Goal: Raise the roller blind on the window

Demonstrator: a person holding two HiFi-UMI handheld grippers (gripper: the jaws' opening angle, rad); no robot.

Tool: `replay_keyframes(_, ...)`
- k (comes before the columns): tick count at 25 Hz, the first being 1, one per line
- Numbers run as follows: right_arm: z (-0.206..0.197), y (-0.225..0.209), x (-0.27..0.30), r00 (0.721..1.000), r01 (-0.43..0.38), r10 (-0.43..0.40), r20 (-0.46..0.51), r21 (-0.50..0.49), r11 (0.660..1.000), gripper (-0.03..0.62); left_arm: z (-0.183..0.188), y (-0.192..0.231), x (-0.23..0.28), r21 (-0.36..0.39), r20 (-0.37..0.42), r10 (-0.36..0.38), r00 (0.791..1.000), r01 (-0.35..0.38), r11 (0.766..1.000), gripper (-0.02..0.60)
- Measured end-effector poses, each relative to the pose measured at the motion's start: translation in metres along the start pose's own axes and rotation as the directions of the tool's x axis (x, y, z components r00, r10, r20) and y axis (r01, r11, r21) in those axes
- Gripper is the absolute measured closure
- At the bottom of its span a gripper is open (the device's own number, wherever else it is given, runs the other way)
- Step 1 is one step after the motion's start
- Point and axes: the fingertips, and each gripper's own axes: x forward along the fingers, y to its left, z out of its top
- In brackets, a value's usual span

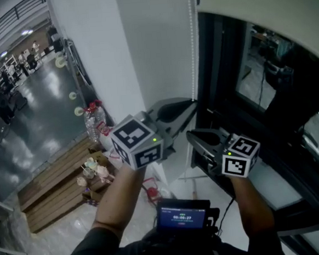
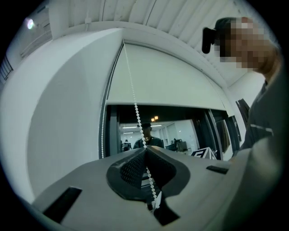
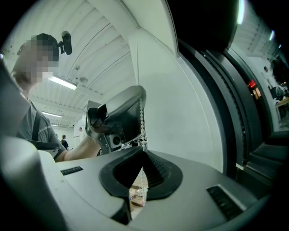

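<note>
Pinches chain (image 2: pixel 134 106) in left gripper (image 2: pixel 145 150), jaws shut on it, directly above right gripper (image 3: pixel 143 151), likewise closed tight on same chain. Shows blind (image 2: pixel 171 81) hanging above and beyond both.

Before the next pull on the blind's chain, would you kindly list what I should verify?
1. Left tongs shut on the bead chain: ok.
2. Right tongs shut on the same chain, below the left: ok.
3. Chain straight between the two tongs: ok.
4. Roller blind fully raised: not ok, it covers the upper part of the window.
5. Whether the gripped strand is the one that raises the blind: cannot tell.
</note>
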Motion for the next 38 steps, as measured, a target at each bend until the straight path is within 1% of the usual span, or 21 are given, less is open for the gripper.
replay_keyframes(2, -0.012, -0.004, 0.001, 1.0, 0.008, -0.008, -0.024, 0.014, 1.0, 0.594, -0.013, 0.001, -0.001, 0.001, -0.023, 0.016, 1.0, -0.016, 1.0, 0.578)
replay_keyframes(5, -0.036, -0.012, 0.0, 0.997, 0.037, -0.033, -0.067, 0.059, 0.998, 0.594, -0.036, -0.001, -0.003, -0.032, -0.044, 0.017, 0.999, -0.019, 0.999, 0.58)
replay_keyframes(10, -0.073, -0.021, -0.002, 0.991, 0.065, -0.051, -0.122, 0.12, 0.991, 0.592, -0.077, -0.005, -0.006, -0.08, -0.098, 0.009, 0.995, -0.016, 0.997, 0.579)
replay_keyframes(14, -0.089, -0.026, -0.002, 0.99, 0.073, -0.053, -0.129, 0.156, 0.985, 0.592, -0.094, -0.006, -0.009, -0.119, -0.099, 0.002, 0.995, -0.014, 0.993, 0.58)
replay_keyframes(17, -0.091, -0.028, -0.003, 0.989, 0.084, -0.066, -0.133, 0.142, 0.986, 0.592, -0.096, -0.006, -0.01, -0.125, -0.089, -0.002, 0.996, -0.01, 0.992, 0.578)
replay_keyframes(19, -0.09, -0.034, -0.006, 0.982, 0.119, -0.103, -0.158, 0.096, 0.988, 0.589, -0.096, -0.006, -0.011, -0.124, -0.081, 0.001, 0.997, -0.011, 0.992, 0.578)
replay_keyframes(21, -0.087, -0.039, -0.012, 0.967, 0.166, -0.158, -0.2, 0.027, 0.986, 0.551, -0.095, -0.006, -0.013, -0.125, -0.076, 0.003, 0.997, -0.012, 0.992, 0.579)
replay_keyframes(23, -0.076, -0.036, -0.019, 0.961, 0.176, -0.178, -0.211, -0.027, 0.984, 0.549, -0.095, -0.006, -0.014, -0.132, -0.068, 0.002, 0.998, -0.011, 0.991, 0.578)
replay_keyframes(25, -0.058, -0.031, -0.027, 0.965, 0.171, -0.18, -0.189, -0.06, 0.983, 0.525, -0.094, -0.005, -0.015, -0.135, -0.065, -0.001, 0.998, -0.008, 0.991, 0.579)
replay_keyframes(26, -0.047, -0.031, -0.031, 0.968, 0.172, -0.183, -0.17, -0.075, 0.982, 0.525, -0.094, -0.005, -0.015, -0.135, -0.065, -0.003, 0.998, -0.006, 0.991, 0.579)
replay_keyframes(30, 0.009, -0.026, -0.041, 0.982, 0.17, -0.179, -0.06, -0.133, 0.976, 0.523, -0.093, -0.008, -0.012, -0.142, -0.059, -0.018, 0.998, 0.009, 0.99, 0.579)
replay_keyframes(33, 0.059, -0.017, -0.042, 0.982, 0.189, -0.185, 0.043, -0.176, 0.966, 0.523, -0.091, -0.011, -0.01, -0.139, -0.053, -0.029, 0.998, 0.022, 0.99, 0.578)
replay_keyframes(35, 0.089, -0.008, -0.039, 0.983, 0.172, -0.156, 0.099, -0.186, 0.967, 0.523, -0.09, -0.013, -0.009, -0.142, -0.045, -0.034, 0.998, 0.027, 0.99, 0.578)
replay_keyframes(38, 0.116, 0.004, -0.028, 0.986, 0.124, -0.098, 0.131, -0.202, 0.971, 0.51, -0.09, -0.018, -0.008, -0.145, -0.044, -0.042, 0.998, 0.035, 0.989, 0.579)
